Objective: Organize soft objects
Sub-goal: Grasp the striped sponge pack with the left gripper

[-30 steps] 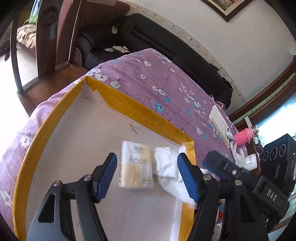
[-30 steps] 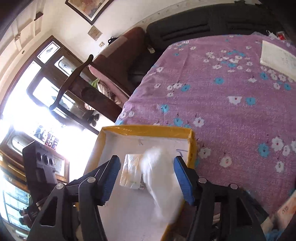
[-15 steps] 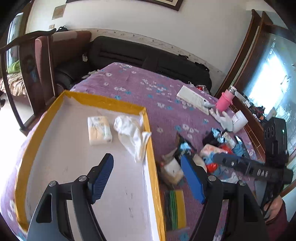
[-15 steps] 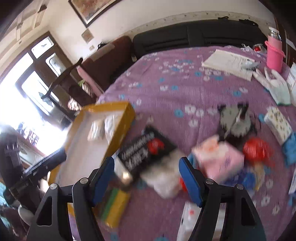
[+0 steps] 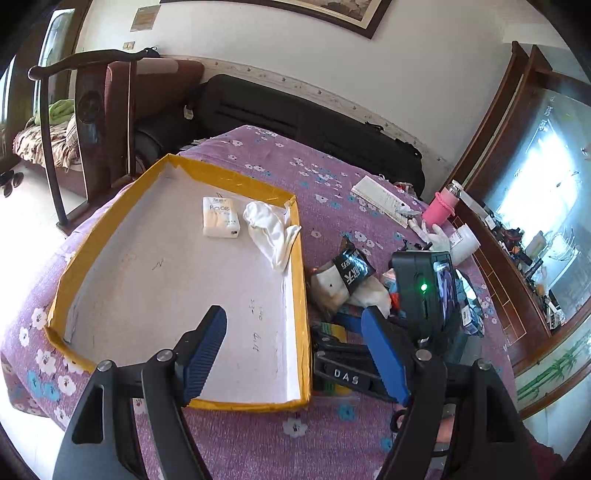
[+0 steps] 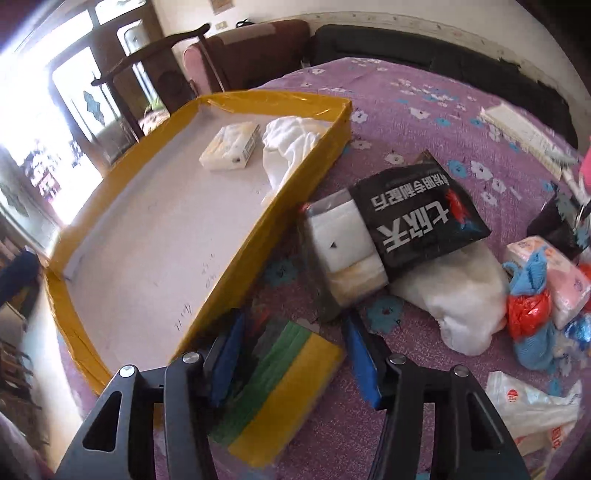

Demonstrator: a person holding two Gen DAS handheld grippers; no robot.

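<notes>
- Sponges (image 6: 280,380): a green-and-yellow pack lying on the purple bed (image 6: 406,110) just outside the tray (image 6: 236,254), near its front corner. Its long axis runs diagonally, and it sits between the right claw (image 6: 295,354) fingers.
- Tray: already holds a tissue pack (image 5: 220,216) and a white cloth (image 5: 271,229) at its far end.
- Right claw: wide, straddling the sponges, not yet closed; clearly the nearer one.
- Left claw (image 5: 295,354): wide and empty, hovering above the tray's near edge.

Home living room is indicated: black sofa (image 5: 314,122) along the wall, framed picture (image 5: 295,14), wooden chair (image 5: 92,110), floral purple tablecloth (image 5: 332,177), glazed cabinet (image 5: 546,221).
</notes>
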